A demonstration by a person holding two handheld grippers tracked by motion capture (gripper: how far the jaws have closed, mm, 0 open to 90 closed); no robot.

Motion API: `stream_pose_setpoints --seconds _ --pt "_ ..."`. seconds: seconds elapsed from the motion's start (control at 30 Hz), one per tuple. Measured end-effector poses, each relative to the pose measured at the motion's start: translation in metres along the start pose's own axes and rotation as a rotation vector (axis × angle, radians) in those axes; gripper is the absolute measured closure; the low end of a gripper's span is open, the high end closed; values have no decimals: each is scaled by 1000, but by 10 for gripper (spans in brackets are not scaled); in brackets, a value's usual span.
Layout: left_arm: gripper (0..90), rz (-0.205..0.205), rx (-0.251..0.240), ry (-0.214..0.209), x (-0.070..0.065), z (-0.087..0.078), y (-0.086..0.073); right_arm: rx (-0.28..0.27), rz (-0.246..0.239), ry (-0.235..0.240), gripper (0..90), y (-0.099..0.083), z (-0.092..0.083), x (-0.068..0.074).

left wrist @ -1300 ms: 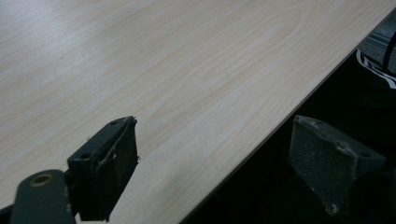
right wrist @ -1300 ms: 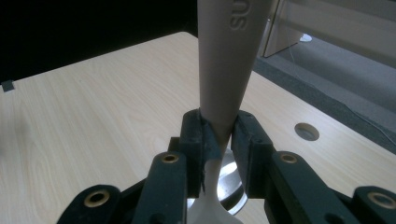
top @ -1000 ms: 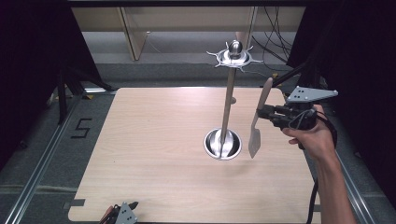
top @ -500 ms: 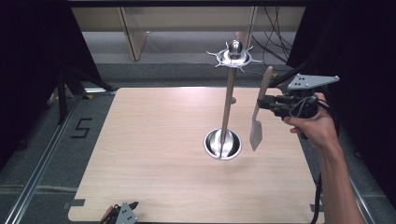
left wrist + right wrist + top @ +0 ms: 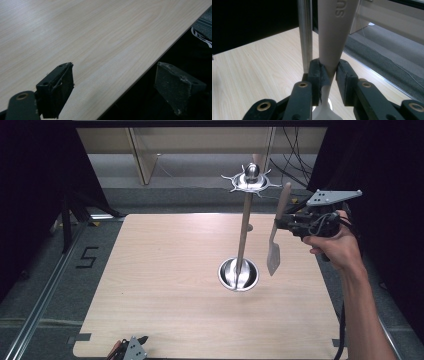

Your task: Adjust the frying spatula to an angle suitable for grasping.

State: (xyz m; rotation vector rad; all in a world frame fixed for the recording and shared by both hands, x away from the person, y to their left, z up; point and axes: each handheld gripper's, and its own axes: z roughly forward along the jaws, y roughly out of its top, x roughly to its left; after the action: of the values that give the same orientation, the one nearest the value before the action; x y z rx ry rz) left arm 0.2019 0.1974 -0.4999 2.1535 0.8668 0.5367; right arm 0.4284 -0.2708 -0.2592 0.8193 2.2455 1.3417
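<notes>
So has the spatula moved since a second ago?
Yes. The spatula, clamped in the right gripper, has risen, its handle top now closer to the stand's hook ring.

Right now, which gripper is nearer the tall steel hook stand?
Right. The right gripper, holding a beige spatula, is just beside the steel stand; the left gripper sits at the table's near edge.

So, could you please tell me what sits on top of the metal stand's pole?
A round metal crown with hooks pointing outward and a ball knob in its middle tops the pole. All the hooks that show hang empty; those on the crown's far side are partly hidden.
</notes>
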Motion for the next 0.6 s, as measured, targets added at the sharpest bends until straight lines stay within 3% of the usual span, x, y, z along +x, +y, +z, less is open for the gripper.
stream_pose_setpoints --seconds 0.07,0.1,0.3,0.37,0.47,0.6 --pt "148 15 4 -1 1 0 0 21 -18 17 752 2 0 -1" --pt "148 1 1 0 0 0 0 25 -17 27 751 3 1 -1" --pt "148 2 1 0 0 0 0 21 -18 14 751 6 5 0" --pt "148 17 6 -3 1 -1 0 46 -11 28 751 7 4 -1" --pt "148 2 2 -1 0 0 0 43 -7 30 751 9 7 -1" --pt "148 10 0 1 0 0 0 62 -28 38 751 12 12 -3"
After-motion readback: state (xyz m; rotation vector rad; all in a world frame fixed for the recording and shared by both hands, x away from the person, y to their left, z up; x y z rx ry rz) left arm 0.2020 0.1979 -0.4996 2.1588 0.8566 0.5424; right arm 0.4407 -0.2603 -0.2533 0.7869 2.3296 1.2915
